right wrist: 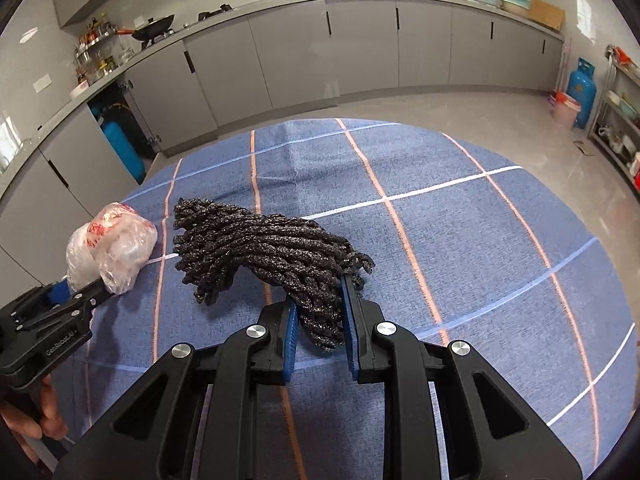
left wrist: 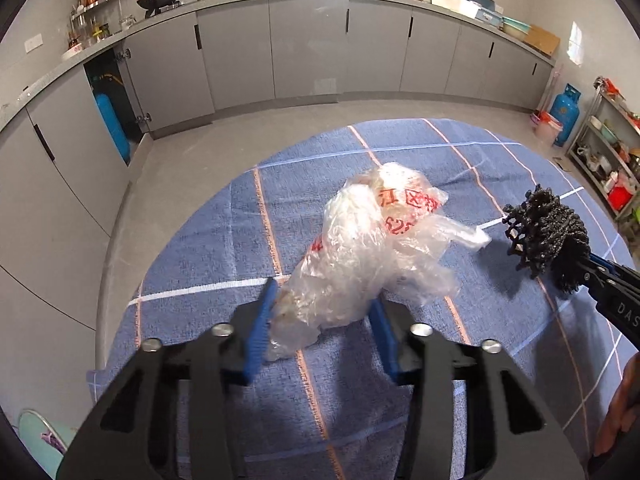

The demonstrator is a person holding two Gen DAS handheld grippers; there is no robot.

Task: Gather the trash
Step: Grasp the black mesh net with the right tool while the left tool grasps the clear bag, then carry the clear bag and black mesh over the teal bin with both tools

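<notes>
A crumpled clear plastic bag with red print lies on the blue checked tablecloth. My left gripper has its blue pads on both sides of the bag's near end; the gap is wide and the pads seem to touch the bag. The bag also shows in the right wrist view. My right gripper is shut on a black bundle of twisted rope, which rests partly on the cloth. The bundle also shows in the left wrist view at the right.
The table is round, its far edge facing grey kitchen cabinets. A blue gas cylinder and a pink bin stand on the floor at the right, next to a metal shelf.
</notes>
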